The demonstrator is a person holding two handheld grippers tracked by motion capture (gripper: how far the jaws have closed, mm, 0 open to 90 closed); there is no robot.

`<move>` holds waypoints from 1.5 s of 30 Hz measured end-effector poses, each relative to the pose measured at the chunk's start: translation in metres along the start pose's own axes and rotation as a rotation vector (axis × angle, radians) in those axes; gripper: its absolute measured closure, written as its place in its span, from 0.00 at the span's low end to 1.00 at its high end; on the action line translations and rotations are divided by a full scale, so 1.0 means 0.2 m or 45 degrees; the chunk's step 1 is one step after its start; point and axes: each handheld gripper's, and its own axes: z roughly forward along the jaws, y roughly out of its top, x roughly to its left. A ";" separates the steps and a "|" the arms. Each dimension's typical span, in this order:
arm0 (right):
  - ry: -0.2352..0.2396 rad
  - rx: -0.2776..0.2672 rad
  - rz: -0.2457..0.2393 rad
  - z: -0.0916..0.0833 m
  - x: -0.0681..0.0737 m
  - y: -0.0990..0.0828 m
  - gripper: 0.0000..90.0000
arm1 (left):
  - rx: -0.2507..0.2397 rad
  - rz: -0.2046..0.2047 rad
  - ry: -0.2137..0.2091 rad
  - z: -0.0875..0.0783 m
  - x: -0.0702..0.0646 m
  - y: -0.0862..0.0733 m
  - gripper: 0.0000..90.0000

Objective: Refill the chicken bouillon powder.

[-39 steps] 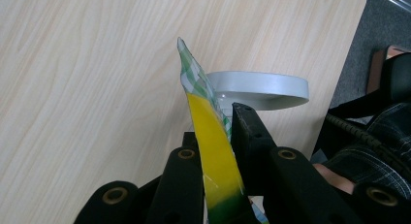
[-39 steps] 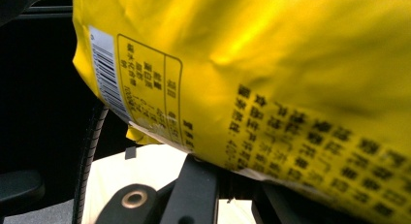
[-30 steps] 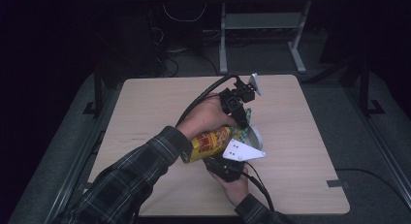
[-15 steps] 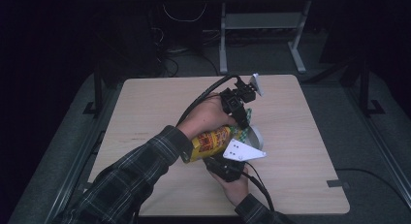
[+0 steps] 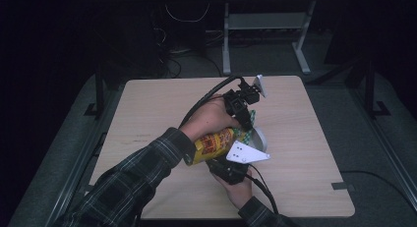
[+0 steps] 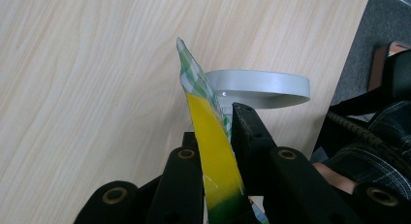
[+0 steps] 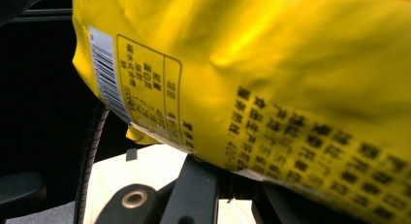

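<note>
Left hand-held gripper point(image 6: 220, 136) pinches the bag's point(image 5: 219, 143) top seal while our right hand-held gripper point(image 5: 231, 170) clamps its bottom, bag lifted over the surface point(image 5: 147, 109) beside a grey bowl point(image 6: 261, 86), and a hard tug could rip it, scattering contents.

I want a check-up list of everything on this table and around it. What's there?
Surface: pale wood table, bare apart from the work in the middle.
Job's things: yellow snack bag held above the table; a grey bowl under its far end.
Clutter: nothing seen.
Grippers: left gripper shut on the bag's flat green-checked top edge; right gripper shut on the bag from below, near the barcode.
Cables: black cable arcs from the left gripper; another trails from the right gripper to the near edge.
Surroundings: dark room, grey floor, white metal frame behind the table.
</note>
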 end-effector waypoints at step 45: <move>-0.025 0.155 -0.039 0.05 0.01 -0.08 1.00 | -0.208 -0.019 -0.124 -0.11 0.05 -0.23 1.00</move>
